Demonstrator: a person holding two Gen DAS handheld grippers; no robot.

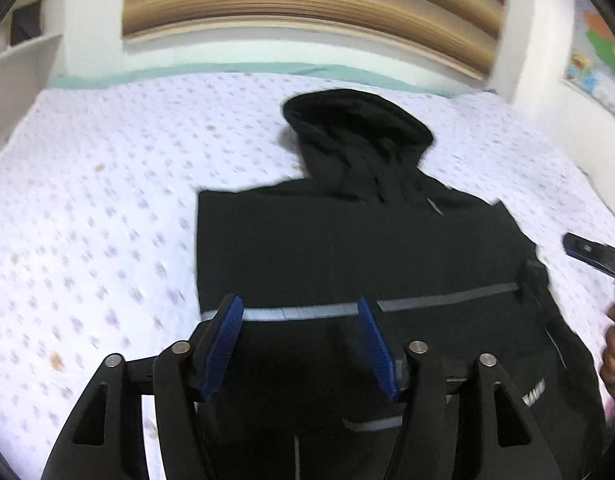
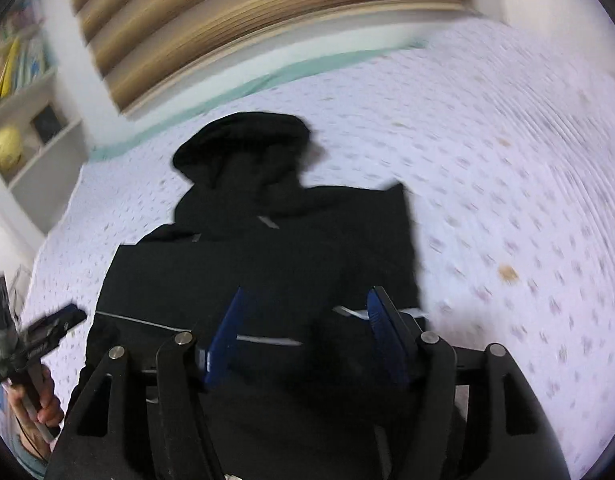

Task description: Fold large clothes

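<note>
A black hooded jacket point(image 1: 347, 248) lies flat on the bed, hood point(image 1: 355, 128) pointing away, with a grey reflective stripe point(image 1: 447, 300) across it. Its sides look folded in. My left gripper point(image 1: 299, 304) is open and empty, held above the jacket's near left part. My right gripper point(image 2: 303, 300) is open and empty above the jacket point(image 2: 267, 248) near its right edge. The right gripper shows at the right edge of the left wrist view point(image 1: 595, 254), and the left gripper at the left edge of the right wrist view point(image 2: 47, 328).
The bed has a white sheet with small flower print point(image 1: 99, 216), point(image 2: 507, 200). A wooden slatted headboard point(image 1: 307, 4) and white wall stand behind it. A white shelf with books and a yellow ball point(image 2: 6, 148) stands at the far left.
</note>
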